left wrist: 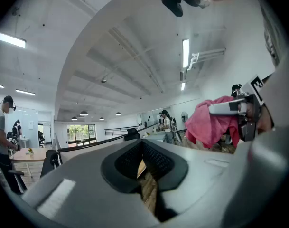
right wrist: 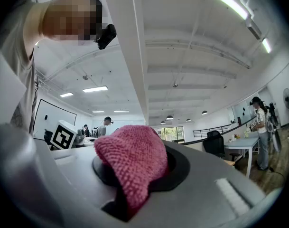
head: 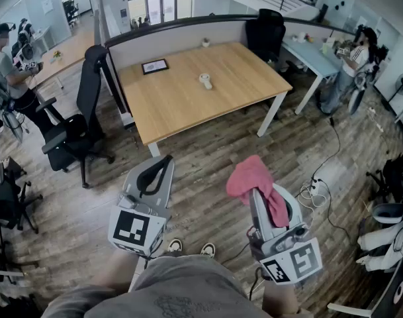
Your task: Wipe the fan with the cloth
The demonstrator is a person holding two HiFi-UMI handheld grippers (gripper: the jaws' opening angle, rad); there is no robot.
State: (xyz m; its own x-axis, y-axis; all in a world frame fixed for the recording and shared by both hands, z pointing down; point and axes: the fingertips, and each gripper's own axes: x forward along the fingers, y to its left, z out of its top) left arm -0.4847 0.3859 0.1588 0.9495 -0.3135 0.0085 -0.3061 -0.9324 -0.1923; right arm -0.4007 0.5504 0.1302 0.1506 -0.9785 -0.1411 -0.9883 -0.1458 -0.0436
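Observation:
A small white fan [head: 206, 80] stands near the middle of the wooden table [head: 247, 68], far ahead of both grippers. My right gripper [head: 256, 194] is shut on a pink cloth [head: 253, 177], which drapes over its jaws. That cloth [right wrist: 132, 163] fills the middle of the right gripper view, bunched between the jaws of the right gripper [right wrist: 135, 184]. My left gripper [head: 160, 167] is shut, with nothing between its dark pads [left wrist: 156, 158]. In the left gripper view the pink cloth [left wrist: 208, 122] hangs at the right. Both grippers are held level over the wood floor, short of the table.
A black tablet [head: 154, 65] lies on the table's far left part. A black office chair [head: 79, 128] stands left of the table. Cables and a power strip [head: 318, 185] lie on the floor at the right. One person sits at the far left and another stands at a pale desk [head: 313, 53].

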